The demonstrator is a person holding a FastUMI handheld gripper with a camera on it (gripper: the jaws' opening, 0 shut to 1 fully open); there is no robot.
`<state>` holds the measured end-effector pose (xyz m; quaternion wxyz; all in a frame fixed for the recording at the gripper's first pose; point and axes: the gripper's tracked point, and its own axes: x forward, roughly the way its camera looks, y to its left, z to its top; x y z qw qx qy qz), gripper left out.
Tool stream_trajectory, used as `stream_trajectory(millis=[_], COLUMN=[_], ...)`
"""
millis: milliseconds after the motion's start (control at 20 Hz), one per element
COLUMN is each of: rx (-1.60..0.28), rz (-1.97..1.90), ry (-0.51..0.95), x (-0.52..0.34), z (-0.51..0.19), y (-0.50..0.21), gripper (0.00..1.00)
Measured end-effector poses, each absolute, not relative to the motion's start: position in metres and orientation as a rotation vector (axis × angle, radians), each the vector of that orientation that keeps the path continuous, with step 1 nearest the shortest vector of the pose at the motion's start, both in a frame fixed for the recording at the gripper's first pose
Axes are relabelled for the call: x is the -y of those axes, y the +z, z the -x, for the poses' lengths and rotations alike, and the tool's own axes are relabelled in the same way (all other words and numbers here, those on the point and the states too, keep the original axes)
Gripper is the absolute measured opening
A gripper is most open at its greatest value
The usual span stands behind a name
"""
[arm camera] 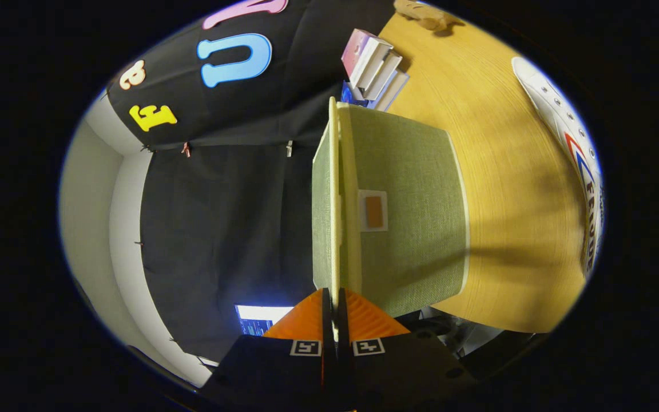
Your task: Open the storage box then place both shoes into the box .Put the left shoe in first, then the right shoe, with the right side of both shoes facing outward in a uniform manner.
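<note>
Gripper (335, 320): fingers are pinching nearly closed on the thin pale lid edge (334, 200), which is running straight ahead from between them.
Green fabric-covered storage box (409, 217): sitting on the yellow wooden table (507, 189), just ahead of the fingers.
White lace-up sneaker (575, 154): lying lengthwise beyond the box, well apart.

Warm light on the table (495, 189); soft shadows cross it. Screen (261, 317) glares. Fisheye bends edges, and the shoe (570, 143) blurs slightly.

The green woven-fabric storage box (409, 229) has a cream rim; the white lace-up shoe (570, 137) has red and blue stripes.
</note>
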<state>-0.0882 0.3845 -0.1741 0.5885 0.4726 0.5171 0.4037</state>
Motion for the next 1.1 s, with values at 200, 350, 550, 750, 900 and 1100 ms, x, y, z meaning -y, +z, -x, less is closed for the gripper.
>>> stream_trajectory(millis=[200, 350, 550, 750, 900, 1100], rx=[-1.169, -1.139, -1.110, -1.115, -1.104, -1.135], rz=[-1.077, -1.076, -0.990, -0.952, -0.912, -0.882], ry=[0.942, 0.967, 1.015, 1.042, 1.067, 1.063], x=[-0.395, -0.407, -0.439, -0.489, -0.528, -0.579], z=[0.076, 0.072, 0.068, 0.065, 0.063, 0.060], y=[-0.136, -0.094, -0.052, -0.020, -0.008, -0.011], gripper=[0.05, 0.05, 0.05, 0.05, 0.06, 0.07])
